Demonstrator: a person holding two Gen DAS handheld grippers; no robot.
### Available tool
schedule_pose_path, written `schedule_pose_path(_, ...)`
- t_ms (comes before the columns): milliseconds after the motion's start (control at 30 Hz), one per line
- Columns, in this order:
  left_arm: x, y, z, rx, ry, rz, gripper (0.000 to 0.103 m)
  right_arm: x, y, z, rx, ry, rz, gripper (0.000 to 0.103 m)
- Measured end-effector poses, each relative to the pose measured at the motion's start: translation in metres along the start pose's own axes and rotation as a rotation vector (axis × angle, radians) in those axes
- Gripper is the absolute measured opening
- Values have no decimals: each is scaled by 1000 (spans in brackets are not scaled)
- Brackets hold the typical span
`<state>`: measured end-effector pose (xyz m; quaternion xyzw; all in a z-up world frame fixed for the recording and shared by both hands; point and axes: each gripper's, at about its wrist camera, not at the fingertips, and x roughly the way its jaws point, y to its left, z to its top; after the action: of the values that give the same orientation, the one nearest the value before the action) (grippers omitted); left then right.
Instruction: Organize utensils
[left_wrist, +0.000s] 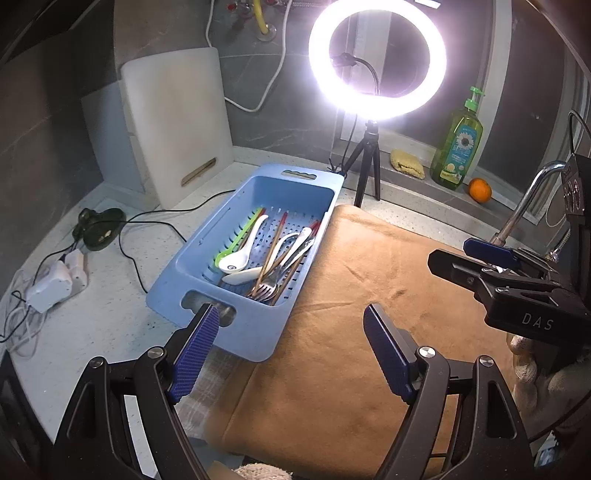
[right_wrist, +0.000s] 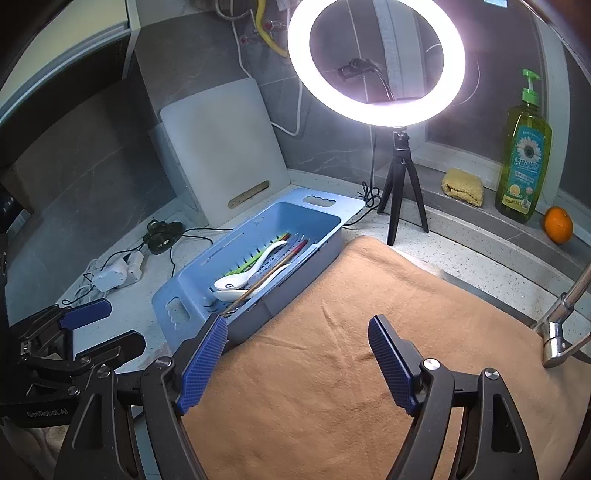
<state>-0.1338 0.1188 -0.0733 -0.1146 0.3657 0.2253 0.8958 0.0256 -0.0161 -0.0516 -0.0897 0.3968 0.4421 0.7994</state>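
Utensils (left_wrist: 275, 254) lie heaped in blue basket (left_wrist: 207, 280) on bench (left_wrist: 110, 325), basket's right edge touching brown towel (left_wrist: 369, 295). Left view alone shows metal forks (left_wrist: 264, 288); right view hides them behind basket wall. Two white spoons (right_wrist: 240, 282), one green utensil (left_wrist: 238, 232). Left hand-held gripper (left_wrist: 291, 354) and right hand-held gripper (right_wrist: 299, 363): both released, empty, near basket.

Right gripper (left_wrist: 491, 264) body: you could read "DAS" in pale letters.
Left gripper (right_wrist: 79, 321) body: you could read "GenRobot.AI".
Soap bottle (right_wrist: 523, 162) label: print was there, but too small for you to read.
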Motion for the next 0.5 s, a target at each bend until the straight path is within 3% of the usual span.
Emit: schedule_pose_path(500,-3,-1,6,3,-12,31,81,4,-3,7,4,-13,28,76)
